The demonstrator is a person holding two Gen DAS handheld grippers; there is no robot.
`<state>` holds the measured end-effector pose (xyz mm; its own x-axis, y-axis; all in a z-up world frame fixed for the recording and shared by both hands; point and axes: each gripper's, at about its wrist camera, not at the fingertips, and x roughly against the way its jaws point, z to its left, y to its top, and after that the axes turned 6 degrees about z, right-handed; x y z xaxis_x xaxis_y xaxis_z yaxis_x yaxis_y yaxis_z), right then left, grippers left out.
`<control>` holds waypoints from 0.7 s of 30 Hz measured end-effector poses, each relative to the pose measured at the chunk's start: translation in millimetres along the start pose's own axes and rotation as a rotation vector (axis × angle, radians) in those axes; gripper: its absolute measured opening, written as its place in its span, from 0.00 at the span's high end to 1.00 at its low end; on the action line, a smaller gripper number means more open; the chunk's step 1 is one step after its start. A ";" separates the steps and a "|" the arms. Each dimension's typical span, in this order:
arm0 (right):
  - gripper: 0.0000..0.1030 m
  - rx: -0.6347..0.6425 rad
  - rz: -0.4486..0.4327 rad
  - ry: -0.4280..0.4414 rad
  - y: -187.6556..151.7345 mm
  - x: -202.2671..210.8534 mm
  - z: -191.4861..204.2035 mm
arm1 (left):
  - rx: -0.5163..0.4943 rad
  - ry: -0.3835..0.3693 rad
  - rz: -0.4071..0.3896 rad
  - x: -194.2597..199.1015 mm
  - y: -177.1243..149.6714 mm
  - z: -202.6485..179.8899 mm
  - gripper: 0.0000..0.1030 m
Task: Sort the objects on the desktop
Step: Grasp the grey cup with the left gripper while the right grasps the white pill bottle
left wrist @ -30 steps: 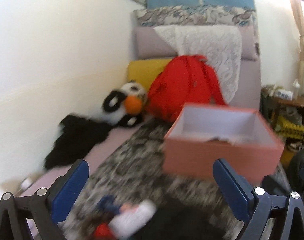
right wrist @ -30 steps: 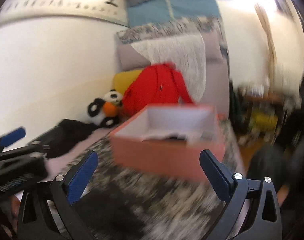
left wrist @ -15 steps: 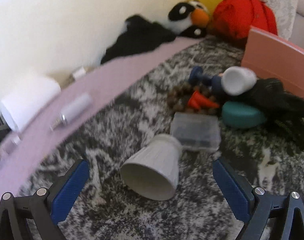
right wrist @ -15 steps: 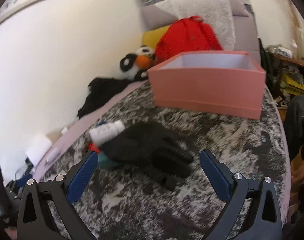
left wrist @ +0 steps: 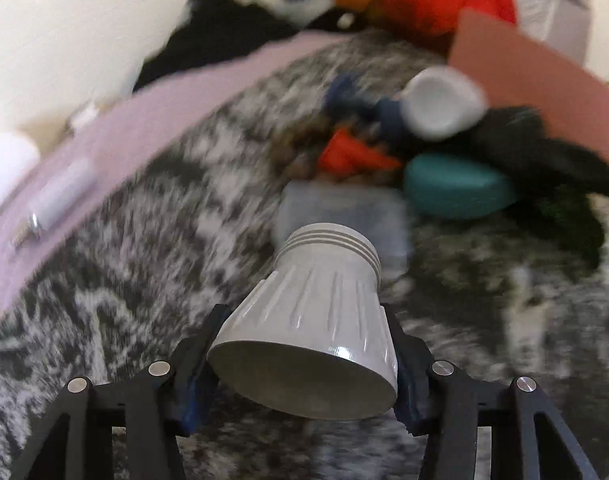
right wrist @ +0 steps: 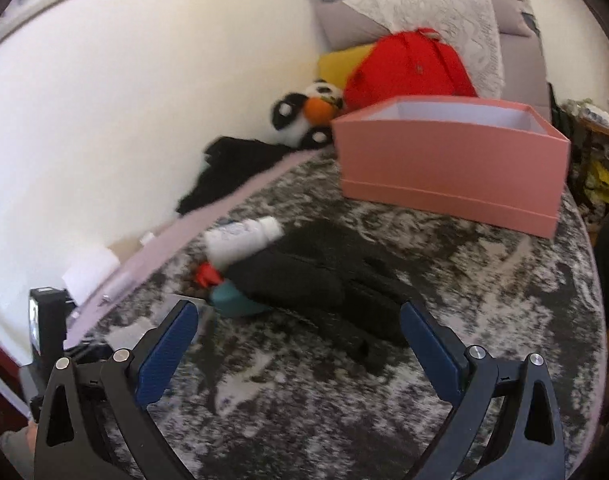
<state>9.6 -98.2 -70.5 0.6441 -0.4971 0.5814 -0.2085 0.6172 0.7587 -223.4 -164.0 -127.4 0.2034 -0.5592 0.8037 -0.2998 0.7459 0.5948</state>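
Grey ribbed cup [left wrist: 316, 320] now clamped between just-closed left gripper [left wrist: 304, 356] fingers.

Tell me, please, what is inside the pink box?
In the right wrist view, the pink box shows only its pale inner walls near the rim. Its front wall hides the floor, so any contents cannot be seen.

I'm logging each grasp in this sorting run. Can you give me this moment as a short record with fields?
surface: grey patterned blanket
left gripper: jaws have just been closing, pads now against the grey ribbed cup
right gripper: open, nothing between its jaws
ahead of right gripper: black gloves
target container: pink box, open top
pile: white bottle, teal case
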 end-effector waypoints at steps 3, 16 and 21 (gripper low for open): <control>0.00 0.093 -0.053 0.053 6.7 1.3 18.0 | -0.042 -0.011 -0.069 11.3 3.4 -11.2 0.41; 0.00 0.223 0.178 0.096 74.5 -135.5 35.9 | -0.008 -0.123 0.016 -24.7 -1.6 -8.2 0.41; 0.00 0.111 0.295 0.169 85.3 -181.4 21.2 | -0.005 -0.162 0.010 -25.2 -3.2 -9.7 0.41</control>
<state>-140.6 31.6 -105.1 0.6549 -0.1937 0.7305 -0.4766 0.6442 0.5982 -218.5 -148.8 -149.3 0.0469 -0.6024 0.7968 -0.2966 0.7533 0.5870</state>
